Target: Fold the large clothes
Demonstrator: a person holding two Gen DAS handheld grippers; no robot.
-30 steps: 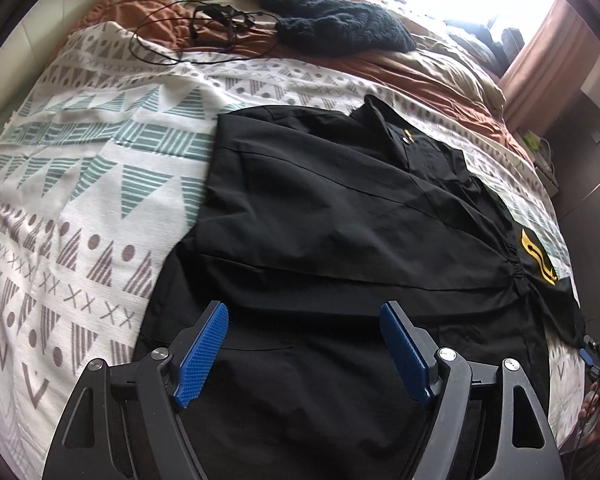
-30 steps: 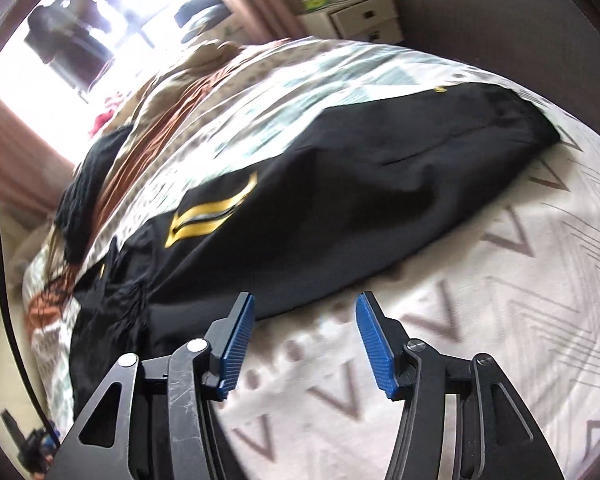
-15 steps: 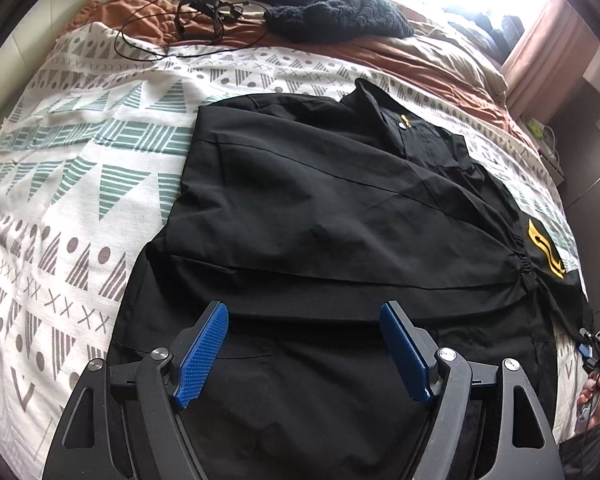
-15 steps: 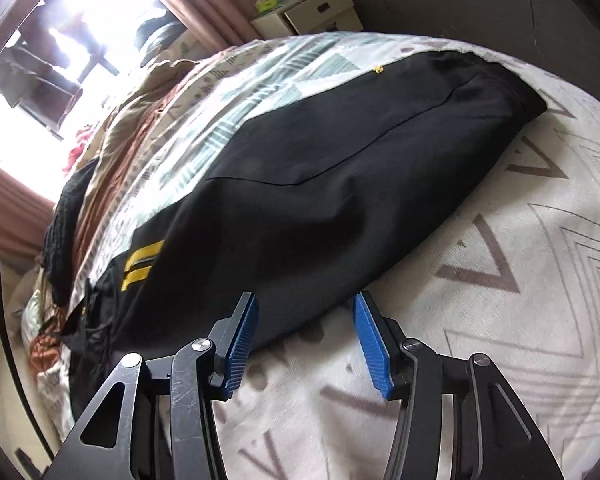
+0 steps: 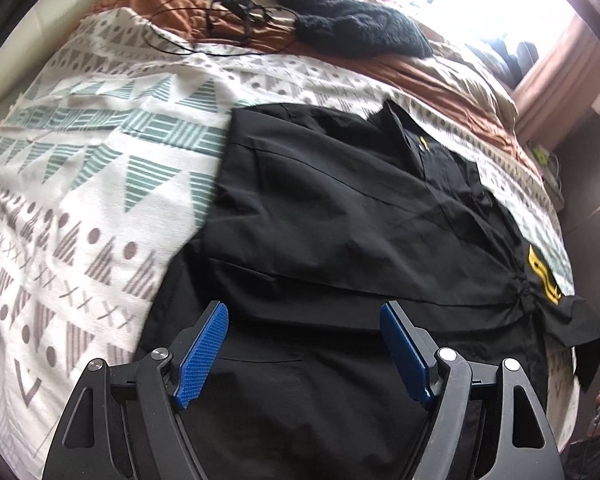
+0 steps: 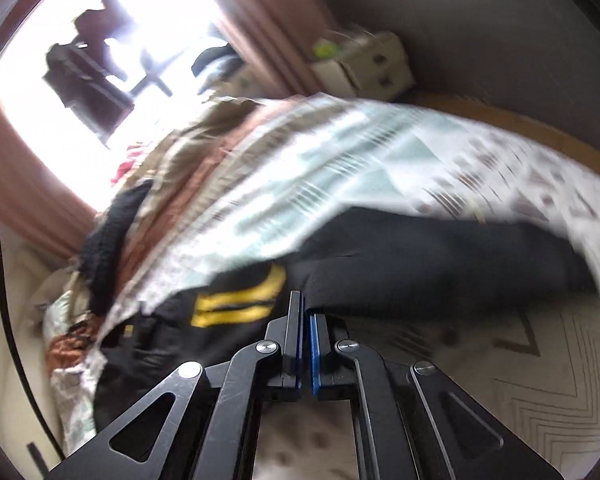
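A black shirt (image 5: pixel 340 220) with yellow stripes (image 6: pixel 236 300) on its sleeve lies spread on the patterned bedspread (image 5: pixel 80 168), filling the middle of the left wrist view. The right gripper (image 6: pixel 305 312) is clenched on the sleeve's edge, just at 3 o'clock from the stripes. The left gripper (image 5: pixel 304 340) hovers over the shirt's near hem, jaws wide and released. A dark knit garment (image 5: pixel 352 28) and a tangled black cable (image 5: pixel 236 12) lie at 12 o'clock, near the window.

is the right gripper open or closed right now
Shut. In the right wrist view the right gripper has its blue pads pressed nearly together on the edge of the black shirt, beside the yellow stripes.
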